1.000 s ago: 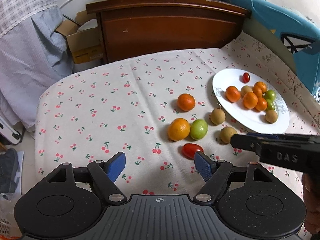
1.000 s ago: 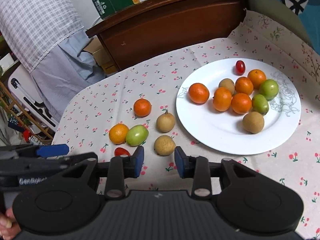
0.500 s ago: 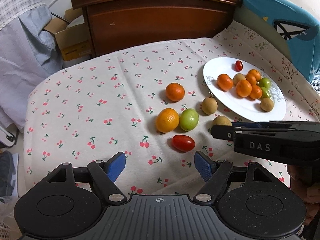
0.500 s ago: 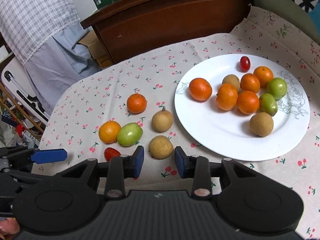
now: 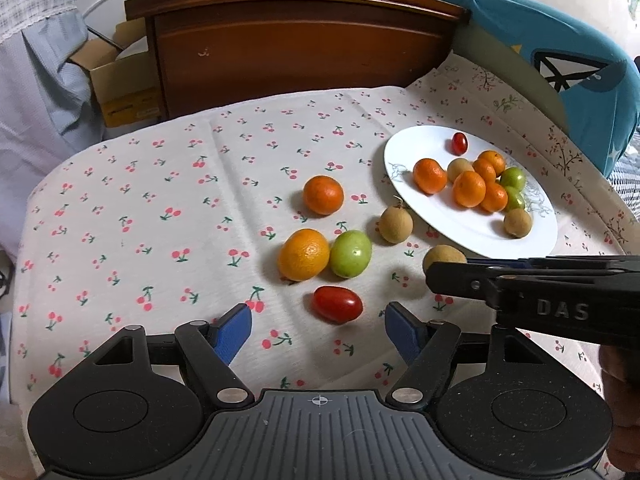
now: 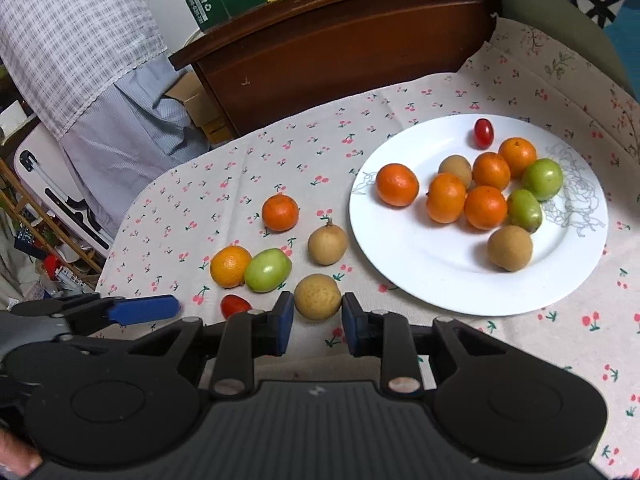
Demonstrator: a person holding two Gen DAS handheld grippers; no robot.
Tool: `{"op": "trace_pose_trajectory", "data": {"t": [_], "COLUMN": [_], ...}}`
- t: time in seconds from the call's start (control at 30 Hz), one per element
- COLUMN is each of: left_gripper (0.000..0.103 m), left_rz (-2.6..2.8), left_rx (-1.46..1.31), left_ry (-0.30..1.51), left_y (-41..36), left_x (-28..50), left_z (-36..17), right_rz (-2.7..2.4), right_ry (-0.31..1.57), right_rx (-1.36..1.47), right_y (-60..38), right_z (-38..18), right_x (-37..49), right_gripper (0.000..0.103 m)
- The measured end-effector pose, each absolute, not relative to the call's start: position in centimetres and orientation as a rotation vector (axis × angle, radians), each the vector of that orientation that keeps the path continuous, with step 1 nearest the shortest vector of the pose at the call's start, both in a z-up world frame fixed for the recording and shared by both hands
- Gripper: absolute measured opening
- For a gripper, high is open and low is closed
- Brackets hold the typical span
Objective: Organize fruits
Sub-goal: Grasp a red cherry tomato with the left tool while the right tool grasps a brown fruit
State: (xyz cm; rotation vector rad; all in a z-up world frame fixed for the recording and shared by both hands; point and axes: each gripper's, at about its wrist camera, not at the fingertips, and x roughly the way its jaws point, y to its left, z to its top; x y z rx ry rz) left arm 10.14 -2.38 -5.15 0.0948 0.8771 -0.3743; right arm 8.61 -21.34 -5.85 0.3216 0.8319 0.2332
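Note:
A white plate (image 6: 440,284) holds several oranges, green fruits, brown fruits and a cherry tomato (image 6: 483,133). Loose on the cherry-print cloth lie two oranges (image 5: 323,195) (image 5: 304,255), a green fruit (image 5: 351,253), a red tomato (image 5: 337,304) and two brown fruits (image 5: 395,224) (image 6: 317,296). My left gripper (image 5: 318,330) is open, with the red tomato just ahead between its blue pads. My right gripper (image 6: 315,316) is open, its fingers on either side of the near brown fruit, not closed on it. It also shows in the left wrist view (image 5: 436,278).
A dark wooden headboard (image 5: 300,44) stands behind the cloth, with cartons on top. A blue cushion (image 5: 560,52) lies at the right. A cardboard box (image 5: 120,80) and hanging cloth are at the left. The plate also shows in the left wrist view (image 5: 400,160).
Both grippers moved forward and lower toward the loose fruit. The red tomato now sits between the left pads and the brown fruit between the right pads.

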Motion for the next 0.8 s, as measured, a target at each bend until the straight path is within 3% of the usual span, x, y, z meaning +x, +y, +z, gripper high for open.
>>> {"op": "trace_pose_trajectory", "data": {"t": [0.57, 0.8], "left_gripper": [0.035, 0.028], "left_rz": [-0.444, -0.442], "left_rx": [0.157, 0.139], "left_ry": [0.831, 0.828], "left_y": [-3.6, -3.3], "left_x": [10.4, 10.5], "left_z": [-6.4, -6.3], "right_rz": [0.222, 0.224], "right_ry": [0.836, 0.838], "right_rx": [0.344, 0.342], "right_y": [-22.1, -22.1], "right_z": [-5.9, -6.0], "right_x": [8.3, 8.3], "right_gripper": [0.026, 0.026]}}
